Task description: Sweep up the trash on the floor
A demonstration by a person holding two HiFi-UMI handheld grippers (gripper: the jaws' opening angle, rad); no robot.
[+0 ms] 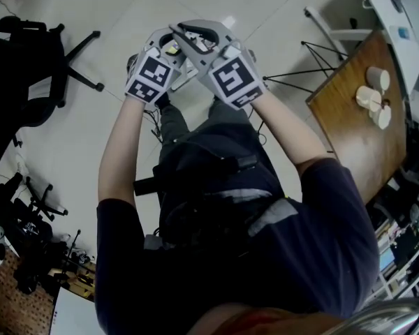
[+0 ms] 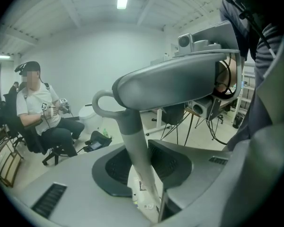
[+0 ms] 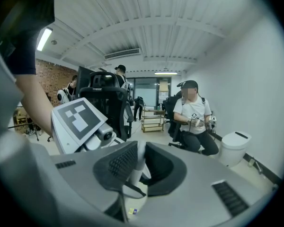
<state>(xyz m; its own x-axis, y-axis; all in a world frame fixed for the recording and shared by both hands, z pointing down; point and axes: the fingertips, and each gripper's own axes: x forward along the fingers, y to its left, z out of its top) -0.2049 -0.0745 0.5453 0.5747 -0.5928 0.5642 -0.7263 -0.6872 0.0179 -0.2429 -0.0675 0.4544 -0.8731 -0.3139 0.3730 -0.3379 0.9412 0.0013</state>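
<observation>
Floor (image 1: 126,19): pale tiles, open ahead between chair and counter.
Counter (image 1: 356,117): wooden, on the right, its corner jutting towards the person.
Chair (image 1: 28,68): black, at the left edge, its legs reaching onto the open floor.
Left hand-held gripper (image 2: 144,167): narrow, clamped on a grey handle (image 2: 132,136).
Right hand-held gripper (image 3: 139,167): narrow, clamped on a pale pole (image 3: 135,174).
Trash (image 2: 146,206): small scraps on the floor under the jaws.

You find no readable words, numbers or brands; the two marker cubes (image 1: 152,75) (image 1: 235,79) carry only black-and-white square patterns.
</observation>
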